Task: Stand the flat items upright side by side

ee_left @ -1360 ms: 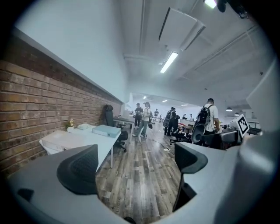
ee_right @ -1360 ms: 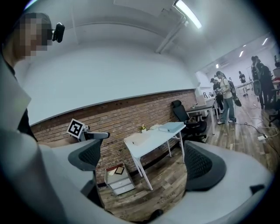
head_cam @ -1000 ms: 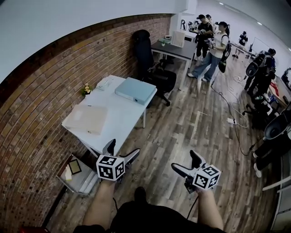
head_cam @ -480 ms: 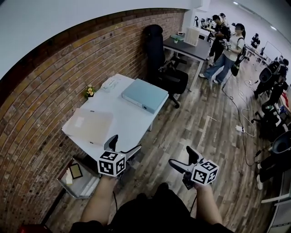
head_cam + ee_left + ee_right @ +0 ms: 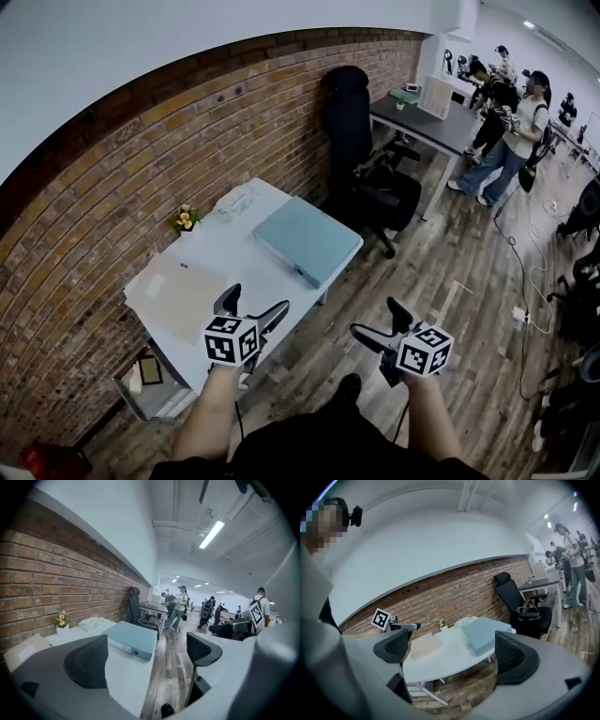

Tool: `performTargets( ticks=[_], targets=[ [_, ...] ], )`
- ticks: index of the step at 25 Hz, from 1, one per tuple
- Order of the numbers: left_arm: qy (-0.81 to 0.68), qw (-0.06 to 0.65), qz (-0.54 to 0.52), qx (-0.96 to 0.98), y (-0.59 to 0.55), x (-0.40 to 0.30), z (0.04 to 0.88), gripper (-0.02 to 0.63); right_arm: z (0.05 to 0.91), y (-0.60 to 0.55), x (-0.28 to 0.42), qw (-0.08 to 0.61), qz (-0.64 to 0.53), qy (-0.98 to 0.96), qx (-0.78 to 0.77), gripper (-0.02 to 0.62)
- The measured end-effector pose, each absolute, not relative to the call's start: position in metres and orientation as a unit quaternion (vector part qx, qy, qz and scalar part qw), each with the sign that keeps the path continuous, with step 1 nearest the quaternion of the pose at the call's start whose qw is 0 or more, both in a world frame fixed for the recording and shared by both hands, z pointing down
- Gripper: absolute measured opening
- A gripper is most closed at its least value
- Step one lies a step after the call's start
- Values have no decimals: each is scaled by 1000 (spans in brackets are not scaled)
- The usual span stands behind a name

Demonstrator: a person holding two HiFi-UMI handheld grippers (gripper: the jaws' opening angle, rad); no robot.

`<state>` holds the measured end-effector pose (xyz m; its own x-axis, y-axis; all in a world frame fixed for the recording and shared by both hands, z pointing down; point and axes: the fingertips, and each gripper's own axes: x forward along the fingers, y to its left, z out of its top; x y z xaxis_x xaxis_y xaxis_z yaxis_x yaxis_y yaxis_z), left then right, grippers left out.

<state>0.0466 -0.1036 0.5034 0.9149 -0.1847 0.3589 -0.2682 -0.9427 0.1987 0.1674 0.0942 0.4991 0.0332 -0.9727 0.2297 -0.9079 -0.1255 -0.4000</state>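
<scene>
Head view: a red brick wall (image 5: 187,141) runs behind a white rectangular table (image 5: 251,265), and you stand at the table's near edge. A black high-backed office chair (image 5: 361,141) sits past the far end.

Two flat items lie on the table. The light blue flat ring binder (image 5: 307,241) is at the far right and the beige flat card folder (image 5: 183,292) at the near left, well apart. Both are lying flat.

My judgement is that the task is not started. Both items need lifting onto an edge and setting side by side.

Your left gripper (image 5: 253,305) hovers over the near table edge with its jaws spread and nothing between them. Your right gripper (image 5: 375,319) is off the table over the wood floor, jaws also spread and empty.

A small white pot of yellow flowers (image 5: 185,218) stands by the wall.

The binder's spine has a white label strip, too small to read. No brand is legible, and the gripper cubes show only square markers.
</scene>
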Motion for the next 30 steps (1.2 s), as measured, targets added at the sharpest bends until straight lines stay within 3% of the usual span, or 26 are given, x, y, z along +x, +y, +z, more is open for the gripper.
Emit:
performTargets(
  ticks=[9,30],
  targets=[
    [-184,149,189,953,-110,154,510,538,503,39,283,36,-255,720,-645,584],
    [-276,222,195,915,-224,153,559,538,514,-130,308,-37,-272,785,-556,584]
  ],
)
